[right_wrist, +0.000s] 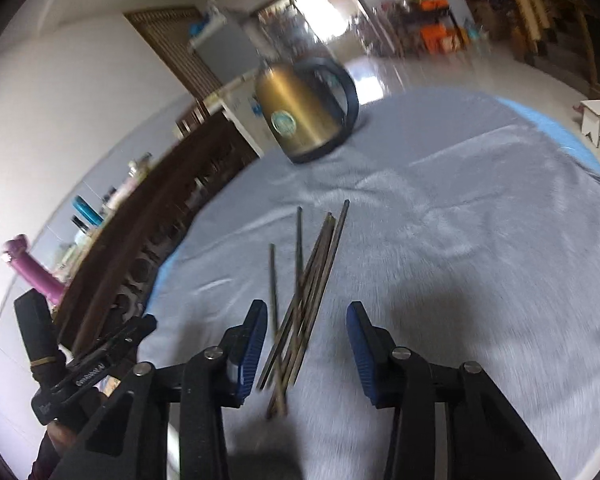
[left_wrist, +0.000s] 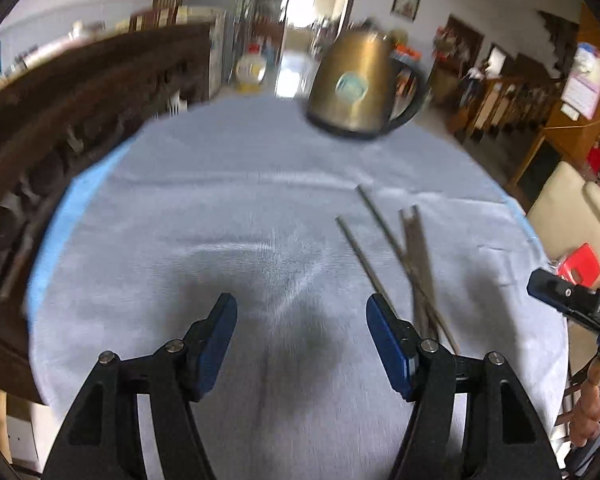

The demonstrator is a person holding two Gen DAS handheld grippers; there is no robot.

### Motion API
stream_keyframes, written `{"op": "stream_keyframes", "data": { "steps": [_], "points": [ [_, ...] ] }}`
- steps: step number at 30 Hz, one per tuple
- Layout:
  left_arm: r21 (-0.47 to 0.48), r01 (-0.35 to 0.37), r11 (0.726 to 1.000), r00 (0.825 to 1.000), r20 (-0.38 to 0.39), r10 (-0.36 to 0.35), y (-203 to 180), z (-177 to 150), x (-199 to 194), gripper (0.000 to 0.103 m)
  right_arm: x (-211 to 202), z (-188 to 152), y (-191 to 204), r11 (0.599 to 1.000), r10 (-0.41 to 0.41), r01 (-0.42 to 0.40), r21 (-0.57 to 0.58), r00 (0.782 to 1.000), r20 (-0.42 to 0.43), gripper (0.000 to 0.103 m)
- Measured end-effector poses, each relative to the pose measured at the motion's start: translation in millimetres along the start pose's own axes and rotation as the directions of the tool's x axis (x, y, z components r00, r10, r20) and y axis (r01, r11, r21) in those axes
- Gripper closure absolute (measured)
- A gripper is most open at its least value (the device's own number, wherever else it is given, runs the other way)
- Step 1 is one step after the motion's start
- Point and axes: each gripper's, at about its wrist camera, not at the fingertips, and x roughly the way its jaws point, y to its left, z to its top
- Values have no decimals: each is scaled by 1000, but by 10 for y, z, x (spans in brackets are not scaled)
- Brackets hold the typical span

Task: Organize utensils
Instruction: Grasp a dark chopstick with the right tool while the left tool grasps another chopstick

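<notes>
Here the chopsticks point(right_wrist: 300, 300) lie loose on the surface, pointing toward the kettle point(right_wrist: 304, 116), between the right tool's point(right_wrist: 307, 344) parted, empty jaws; the left tool point(left_wrist: 301, 336), also open and empty, sits beside them.

No text reads clearly. The kettle point(left_wrist: 360, 84) bears a round teal label point(left_wrist: 351, 87), its print blurred. White lettering on the other gripper's black body point(right_wrist: 86, 376), at eight o'clock, stays illegible.
</notes>
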Motion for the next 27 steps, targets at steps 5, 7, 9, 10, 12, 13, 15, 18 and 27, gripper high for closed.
{"op": "stream_keyframes", "data": {
  "steps": [5,7,9,10,12,13,15,18,27],
  "points": [
    [-76,14,997,996,-82,-20,-23,132,467,35,720,464,119,999,-12,6,-52,993,-121,61],
    [-87,36,996,996,-81,-43,-2,82,505,35,1062,688,210,996,-32,17,-83,983,-180,61],
    [-70,35,997,995,-88,-41,31,80,544,35,1342,833,304,995,-45,22,-102,971,-234,61],
    [-65,34,997,995,-91,-40,28,91,551,35,1533,912,364,992,-62,30,-122,961,-270,61],
    [-66,30,997,995,-96,-37,83,120,570,35,1774,982,440,987,-98,53,-150,946,-309,62],
    [-73,28,997,994,-101,-35,133,138,577,35,1915,1023,472,987,-109,62,-151,940,-325,63],
    [-84,29,996,994,-105,-37,198,165,568,35,2105,1073,513,985,-123,74,-155,933,-338,65],
    [-82,20,996,993,-117,-29,267,206,583,35,2344,1085,582,964,-230,163,-209,907,-352,67],
    [-121,39,992,978,-200,-63,180,353,766,50,2401,1014,606,914,-357,258,-314,878,-318,97]
  ]
}}
